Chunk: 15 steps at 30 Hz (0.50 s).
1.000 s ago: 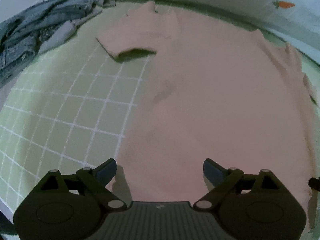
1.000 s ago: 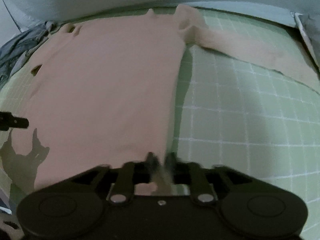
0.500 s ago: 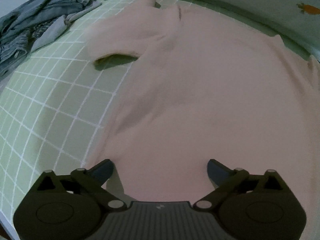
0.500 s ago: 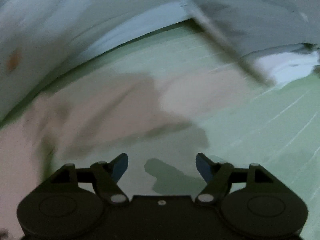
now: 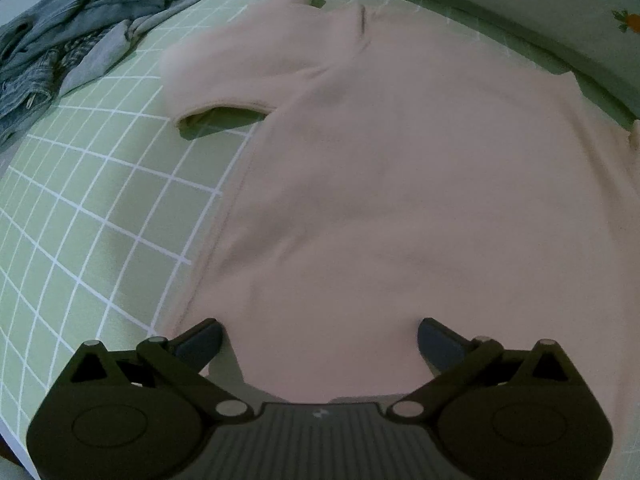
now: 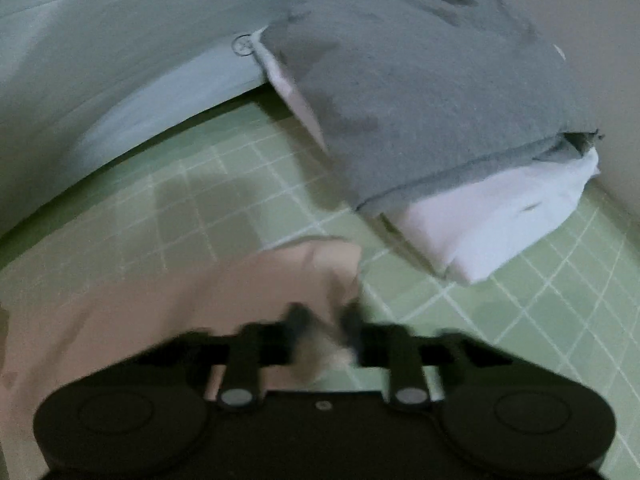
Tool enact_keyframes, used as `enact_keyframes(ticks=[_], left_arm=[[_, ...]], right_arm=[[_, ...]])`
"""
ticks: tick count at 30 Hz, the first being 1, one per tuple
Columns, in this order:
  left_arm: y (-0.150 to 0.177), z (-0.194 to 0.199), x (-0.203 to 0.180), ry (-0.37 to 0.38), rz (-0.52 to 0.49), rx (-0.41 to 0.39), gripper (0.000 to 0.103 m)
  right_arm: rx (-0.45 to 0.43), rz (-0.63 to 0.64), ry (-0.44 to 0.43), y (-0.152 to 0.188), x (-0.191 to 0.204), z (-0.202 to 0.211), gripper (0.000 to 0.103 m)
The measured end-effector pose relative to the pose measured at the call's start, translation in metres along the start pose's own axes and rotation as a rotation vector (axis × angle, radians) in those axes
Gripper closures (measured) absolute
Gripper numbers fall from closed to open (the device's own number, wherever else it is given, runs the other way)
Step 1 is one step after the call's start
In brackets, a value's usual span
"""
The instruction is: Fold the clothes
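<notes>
A pink long-sleeved shirt (image 5: 400, 200) lies spread flat on a green grid mat (image 5: 100, 220). Its one sleeve (image 5: 240, 72) is folded short at the upper left. My left gripper (image 5: 320, 340) hovers open over the shirt's near hem, its jaws wide with only flat cloth beneath them. In the right wrist view the shirt's other sleeve (image 6: 240, 292) stretches across the mat (image 6: 520, 320). My right gripper (image 6: 324, 332) is at its cuff end, blurred, its jaws closing with pink cloth pinched between them.
A heap of denim and grey clothes (image 5: 80, 32) lies at the mat's far left corner. A folded stack, a grey garment (image 6: 420, 92) on a white one (image 6: 500, 220), sits just beyond the sleeve end. Pale bedding (image 6: 120, 60) borders the mat's far edge.
My right gripper left the shirt's side edge, swung across to the far sleeve end, opened wide on the way and closed on the cuff. The left gripper shifted slightly and stayed open.
</notes>
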<state>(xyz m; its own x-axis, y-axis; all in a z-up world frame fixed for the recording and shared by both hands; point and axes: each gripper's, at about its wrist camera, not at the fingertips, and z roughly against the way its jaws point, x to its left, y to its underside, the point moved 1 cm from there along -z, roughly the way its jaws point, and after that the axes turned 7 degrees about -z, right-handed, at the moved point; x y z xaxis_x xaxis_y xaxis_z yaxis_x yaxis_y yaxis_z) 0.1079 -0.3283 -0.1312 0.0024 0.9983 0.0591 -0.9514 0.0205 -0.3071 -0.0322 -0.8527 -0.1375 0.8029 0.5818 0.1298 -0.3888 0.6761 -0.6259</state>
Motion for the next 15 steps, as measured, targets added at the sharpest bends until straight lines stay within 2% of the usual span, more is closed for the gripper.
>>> enact_keyframes(ticks=[6,10,15], left_arm=[[0.006,0.004,0.005,0.044,-0.020,-0.012,0.000],[0.015,0.020,0.008,0.114,-0.044,-0.058,0.000],[0.029,0.045,0.009,0.114,-0.137,-0.143,0.000]], right_arm=[[0.027,-0.155,0.018,0.037,-0.046,0.043,0.095],[0.036,-0.200,0.046,0.074,-0.071,0.076,0.095],[0.045,-0.201,0.059,0.119,-0.083,0.113,0.095]])
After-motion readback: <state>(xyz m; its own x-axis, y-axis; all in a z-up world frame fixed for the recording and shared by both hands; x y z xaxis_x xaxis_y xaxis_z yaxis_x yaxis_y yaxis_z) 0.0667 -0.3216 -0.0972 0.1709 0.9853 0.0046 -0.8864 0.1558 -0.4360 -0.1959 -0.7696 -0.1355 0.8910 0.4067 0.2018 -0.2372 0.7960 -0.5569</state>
